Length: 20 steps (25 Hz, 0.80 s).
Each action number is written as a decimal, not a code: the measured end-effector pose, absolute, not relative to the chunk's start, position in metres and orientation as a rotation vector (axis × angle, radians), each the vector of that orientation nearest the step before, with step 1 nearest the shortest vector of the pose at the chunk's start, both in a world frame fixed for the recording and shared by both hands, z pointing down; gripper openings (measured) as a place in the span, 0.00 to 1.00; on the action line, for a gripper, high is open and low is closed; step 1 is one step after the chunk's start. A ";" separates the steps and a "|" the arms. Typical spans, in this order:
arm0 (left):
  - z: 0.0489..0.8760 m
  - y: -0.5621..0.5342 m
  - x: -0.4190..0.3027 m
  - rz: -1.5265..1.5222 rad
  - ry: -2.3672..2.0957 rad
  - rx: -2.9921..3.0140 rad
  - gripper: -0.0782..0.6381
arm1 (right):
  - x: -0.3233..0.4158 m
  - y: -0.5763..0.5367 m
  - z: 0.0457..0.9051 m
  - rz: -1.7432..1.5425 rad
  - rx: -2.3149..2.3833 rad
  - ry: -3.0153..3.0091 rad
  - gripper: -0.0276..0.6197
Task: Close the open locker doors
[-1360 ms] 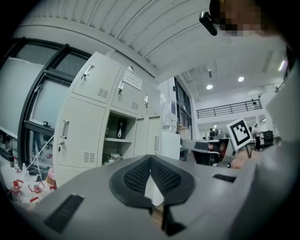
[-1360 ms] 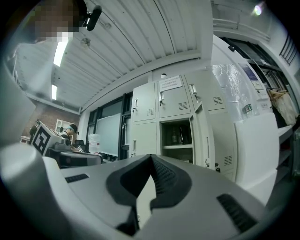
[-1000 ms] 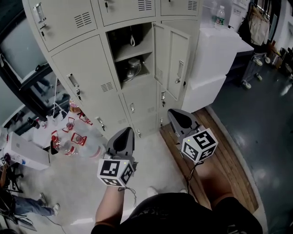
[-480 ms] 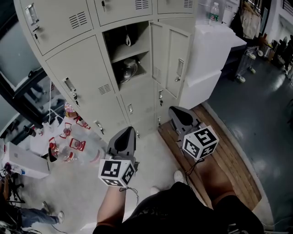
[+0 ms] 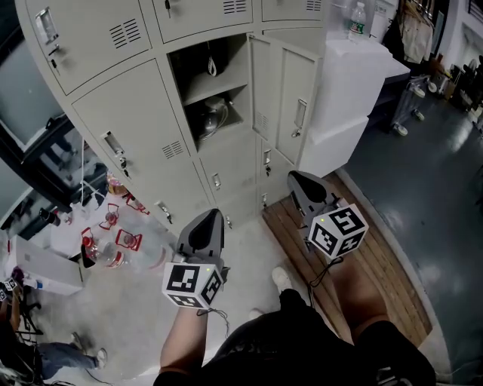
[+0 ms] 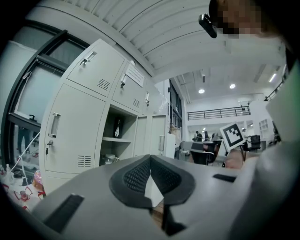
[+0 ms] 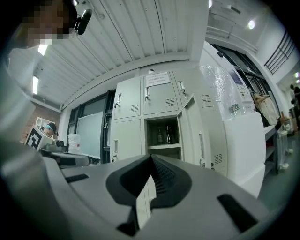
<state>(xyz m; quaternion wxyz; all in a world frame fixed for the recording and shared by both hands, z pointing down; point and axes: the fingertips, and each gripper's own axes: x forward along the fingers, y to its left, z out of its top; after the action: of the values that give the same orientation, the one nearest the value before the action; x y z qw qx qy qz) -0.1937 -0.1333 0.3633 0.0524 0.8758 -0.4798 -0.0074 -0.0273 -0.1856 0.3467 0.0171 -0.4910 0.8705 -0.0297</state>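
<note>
Locker door (image 5: pixel 285 98): we see 1 door standing open, swung out at the right side of its compartment in the middle column of the locker bank (image 5: pixel 128 121). It is ahead of both tongs and well apart from them.
Open compartment (image 5: pixel 226 79): we see a shelf inside, with a shiny metal vessel (image 5: pixel 213 113) below it and a small loop hanging above it.
Left tongs (image 5: pixel 209 216): the 2 jaws meet at their tips with nothing between them. We find them pointing toward the lower lockers without touching any.
Right tongs (image 5: pixel 296 178): the jaws are pressed together and empty. They are near the foot of the open door but apart from it.
Wooden platform (image 5: pixel 370 256): this lies on the floor beneath the right tongs.
Bottles (image 5: pixel 113 245): we see several on the floor at the left.
White cabinet (image 5: pixel 355 83): it stands just beside the lockers, with 1 water bottle (image 5: pixel 358 20) on top.
</note>
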 end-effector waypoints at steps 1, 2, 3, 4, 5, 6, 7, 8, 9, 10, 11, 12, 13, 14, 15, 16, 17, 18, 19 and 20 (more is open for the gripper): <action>0.364 -0.136 -0.192 -0.023 -1.461 2.660 0.12 | -0.025 -0.189 0.347 -0.091 -1.528 2.705 0.04; 0.364 -0.140 -0.190 -0.024 -1.463 2.658 0.12 | -0.022 -0.193 0.347 -0.090 -1.530 2.706 0.04; 0.363 -0.144 -0.188 -0.025 -1.464 2.657 0.12 | -0.019 -0.198 0.346 -0.088 -1.532 2.706 0.04; 0.363 -0.149 -0.185 -0.025 -1.466 2.656 0.12 | -0.015 -0.203 0.346 -0.086 -1.533 2.705 0.05; 0.363 -0.154 -0.182 -0.025 -1.468 2.655 0.12 | -0.012 -0.208 0.346 -0.084 -1.535 2.704 0.05; 0.364 -0.159 -0.179 -0.025 -1.470 2.652 0.12 | -0.008 -0.213 0.346 -0.082 -1.536 2.703 0.05; 0.365 -0.164 -0.175 -0.025 -1.473 2.648 0.12 | -0.004 -0.219 0.347 -0.081 -1.538 2.703 0.04; 0.365 -0.169 -0.172 -0.023 -1.476 2.644 0.12 | 0.001 -0.224 0.347 -0.079 -1.541 2.701 0.05; 0.366 -0.174 -0.168 -0.022 -1.478 2.641 0.12 | 0.006 -0.229 0.348 -0.078 -1.544 2.697 0.05; 0.367 -0.179 -0.164 -0.020 -1.479 2.638 0.12 | 0.011 -0.235 0.348 -0.075 -1.547 2.692 0.05; 0.368 -0.184 -0.161 -0.020 -1.481 2.636 0.12 | 0.017 -0.241 0.347 -0.072 -1.549 2.687 0.05; 0.368 -0.189 -0.157 -0.019 -1.485 2.633 0.12 | 0.022 -0.248 0.347 -0.070 -1.549 2.684 0.08; 0.369 -0.194 -0.154 -0.019 -1.488 2.629 0.12 | 0.026 -0.254 0.347 -0.070 -1.548 2.682 0.11; 0.370 -0.199 -0.151 -0.017 -1.492 2.626 0.12 | 0.030 -0.261 0.347 -0.070 -1.547 2.680 0.13; 0.371 -0.204 -0.148 -0.014 -1.495 2.623 0.12 | 0.034 -0.267 0.348 -0.071 -1.549 2.679 0.15; 0.372 -0.208 -0.145 -0.011 -1.496 2.620 0.12 | 0.038 -0.273 0.348 -0.071 -1.551 2.677 0.17; 0.373 -0.213 -0.142 -0.007 -1.497 2.618 0.12 | 0.043 -0.278 0.349 -0.071 -1.555 2.674 0.18; 0.374 -0.217 -0.139 -0.004 -1.498 2.616 0.12 | 0.046 -0.284 0.350 -0.072 -1.561 2.672 0.20; 0.375 -0.220 -0.136 -0.001 -1.500 2.615 0.12 | 0.050 -0.289 0.351 -0.074 -1.566 2.669 0.21; 0.376 -0.224 -0.134 0.002 -1.502 2.613 0.12 | 0.054 -0.295 0.352 -0.076 -1.572 2.666 0.22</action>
<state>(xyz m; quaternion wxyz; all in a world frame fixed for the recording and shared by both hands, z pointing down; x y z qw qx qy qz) -0.1338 -0.2244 0.3758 0.0640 0.8652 -0.4973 0.0008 0.0540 -0.2948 0.3521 0.0227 -0.5077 0.8609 -0.0246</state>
